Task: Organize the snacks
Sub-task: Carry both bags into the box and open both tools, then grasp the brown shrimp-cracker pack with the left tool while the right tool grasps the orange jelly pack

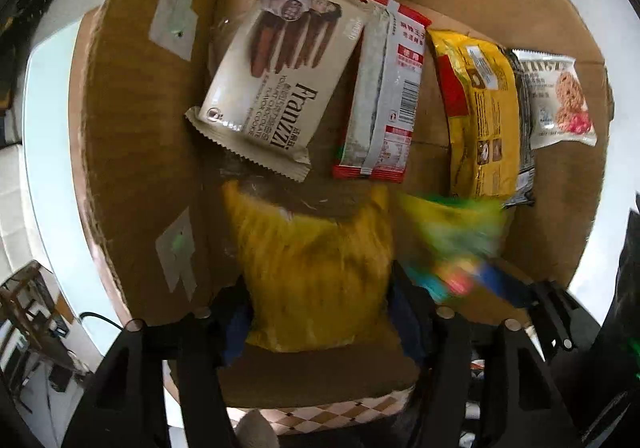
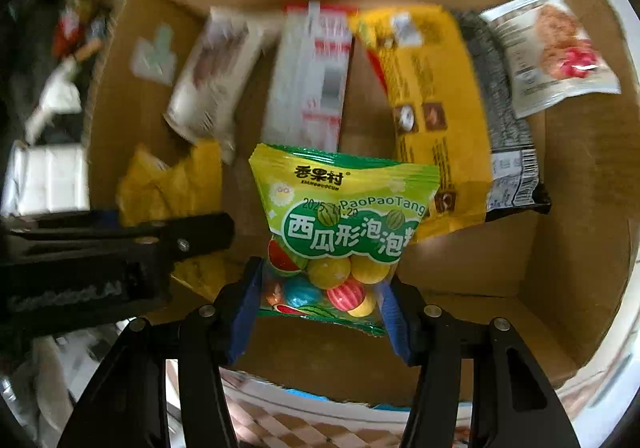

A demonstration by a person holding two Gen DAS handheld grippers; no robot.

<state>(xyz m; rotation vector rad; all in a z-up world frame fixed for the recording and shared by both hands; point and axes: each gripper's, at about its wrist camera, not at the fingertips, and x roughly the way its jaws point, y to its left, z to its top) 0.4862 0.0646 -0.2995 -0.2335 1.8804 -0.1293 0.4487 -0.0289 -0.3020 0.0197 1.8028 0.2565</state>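
Right wrist view: our right gripper (image 2: 318, 298) brackets the bubble-gum bag (image 2: 340, 224) inside the cardboard box (image 2: 580, 248), jaws wide, contact unclear; we should lower it flat beside the yellow packet (image 2: 432, 107).

Inside my cardboard box (image 2: 560, 183), the far half is blocked by a row of snack packets (image 1: 384, 87) lying wall to wall. Bare floor (image 2: 472, 264) stays free near right. My left tool (image 2: 120, 248) and a yellow packet (image 2: 172, 187) crowd the near left.
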